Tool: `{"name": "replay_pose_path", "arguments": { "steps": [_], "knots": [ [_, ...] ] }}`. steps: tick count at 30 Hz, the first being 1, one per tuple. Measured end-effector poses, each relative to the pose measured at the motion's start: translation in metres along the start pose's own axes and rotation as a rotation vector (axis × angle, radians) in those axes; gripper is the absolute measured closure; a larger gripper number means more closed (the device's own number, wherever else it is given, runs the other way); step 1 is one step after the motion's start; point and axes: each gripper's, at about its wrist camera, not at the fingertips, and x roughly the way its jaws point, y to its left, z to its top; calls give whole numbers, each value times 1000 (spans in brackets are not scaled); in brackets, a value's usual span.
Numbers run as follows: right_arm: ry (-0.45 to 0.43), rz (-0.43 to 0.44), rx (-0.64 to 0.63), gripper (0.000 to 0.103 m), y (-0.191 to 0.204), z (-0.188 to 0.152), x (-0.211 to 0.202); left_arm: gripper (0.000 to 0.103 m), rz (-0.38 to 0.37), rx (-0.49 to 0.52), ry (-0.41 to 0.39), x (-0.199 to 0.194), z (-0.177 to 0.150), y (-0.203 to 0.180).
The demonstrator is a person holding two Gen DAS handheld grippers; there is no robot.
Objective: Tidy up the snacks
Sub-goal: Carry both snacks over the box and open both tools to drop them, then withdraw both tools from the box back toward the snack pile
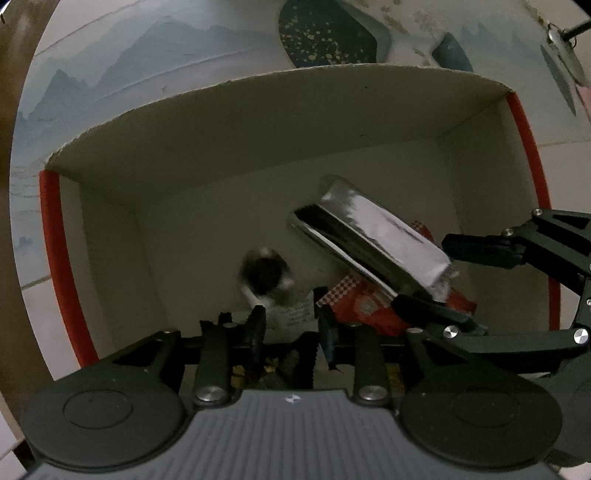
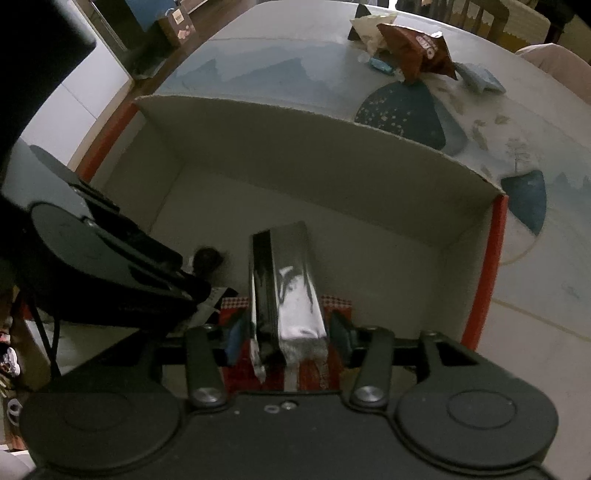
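No readable branding on the silver foil pack (image 2: 291, 295); it's inside the cardboard box (image 2: 295, 155), sitting between the right tongs (image 2: 288, 334), whose fingers stand apart on either side. The left tongs (image 1: 290, 326) are apart too, above a blurry dark-topped wrapper (image 1: 264, 275). The red checkered packet (image 1: 364, 304) is mostly covered. The brown chip bag (image 2: 417, 48) on the counter (image 2: 258, 70) has lettering too small to make out.

A table (image 2: 280, 66) covered in a pale cloth printed with blue-grey mountains and dark, gold-flecked shapes. Directly on it stands an open cardboard box (image 2: 295, 147) with red outer sides. Near the far edge lies a cluster of snacks: a brown crinkled bag (image 2: 417, 48), a pale wrapper (image 2: 369, 27), and a light blue packet (image 2: 480, 79).
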Motion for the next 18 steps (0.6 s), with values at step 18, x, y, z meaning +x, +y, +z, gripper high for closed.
{"name": "replay_pose_path", "arguments": {
  "steps": [18],
  "knots": [
    [-153,-6,10,45,-3,0,-67,53,-34,28,-233,-79,-17,-4]
  ]
}}
